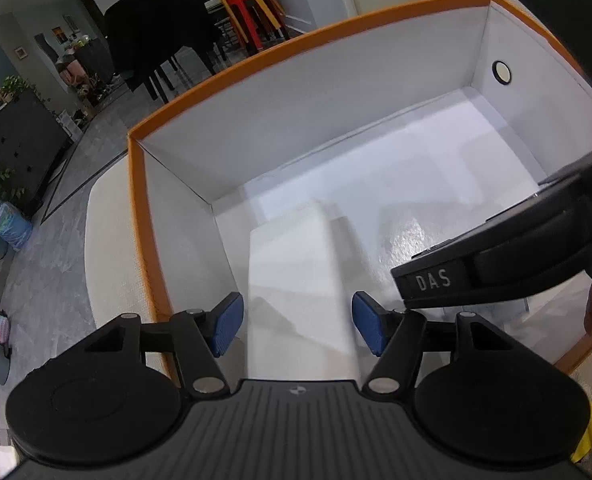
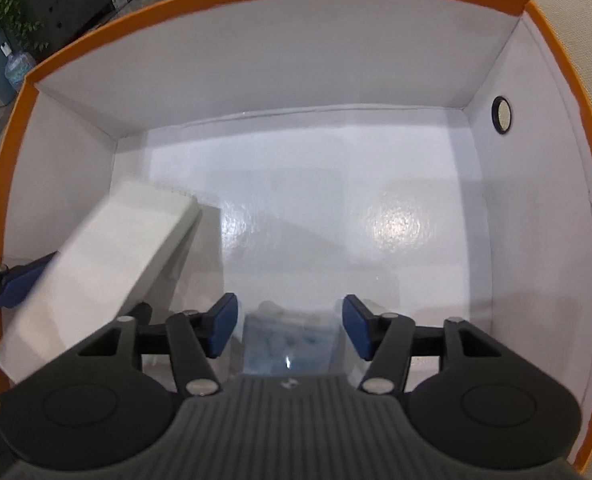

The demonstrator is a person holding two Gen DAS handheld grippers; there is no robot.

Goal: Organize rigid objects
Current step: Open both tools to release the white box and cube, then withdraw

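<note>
A large orange box with white inner walls (image 1: 296, 120) (image 2: 255, 60) fills both views. A plain white box (image 1: 296, 280) (image 2: 103, 264) lies on its floor by the left wall. My left gripper (image 1: 293, 326) is open, its blue pads on either side of the white box's near end, apart from it as far as I can tell. My right gripper (image 2: 289, 326) is open over a clear container with pale blue contents (image 2: 287, 348) on the box floor; the pads do not touch it. The right gripper's body (image 1: 496, 264) shows in the left wrist view.
The orange box stands on a cream fabric seat (image 1: 111, 248) (image 2: 576, 40). A round black-rimmed hole (image 1: 501, 72) (image 2: 501, 115) is in its right wall. Beyond are a dark cabinet (image 1: 19, 152), a water jug (image 1: 9, 224) and red and yellow stools (image 1: 251, 4).
</note>
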